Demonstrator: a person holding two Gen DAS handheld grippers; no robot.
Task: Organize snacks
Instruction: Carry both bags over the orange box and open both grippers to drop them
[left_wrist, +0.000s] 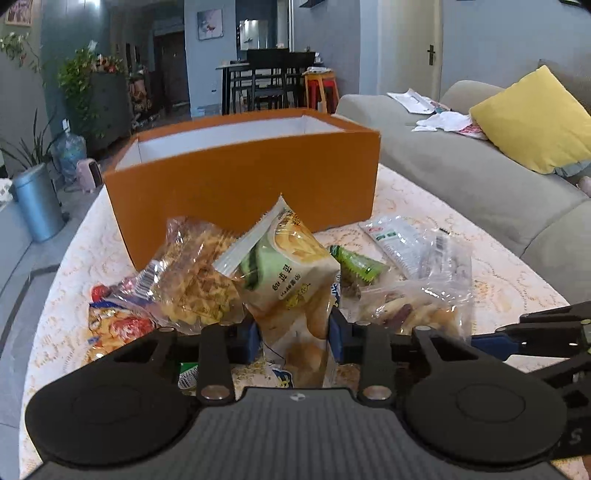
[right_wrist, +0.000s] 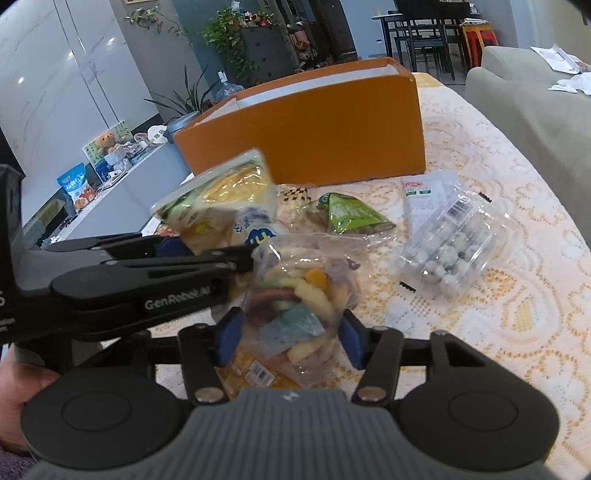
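Clamping a cream chip bag (left_wrist: 291, 280) before the orange box (left_wrist: 240, 184), the left gripper (left_wrist: 293, 338) grips; the right gripper (right_wrist: 290, 338) pinches a clear dried-fruit bag (right_wrist: 303, 291).

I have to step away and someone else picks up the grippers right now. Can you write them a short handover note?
Left gripper: shut on the chip packet, which sticks up from the pile.
Right gripper: pads against the clear bag of mixed snacks.
Orange box stands open behind the pile; what it holds can't be seen.
Left to do: both held bags, the green packet, the clear tub of round sweets and the rest on the table.
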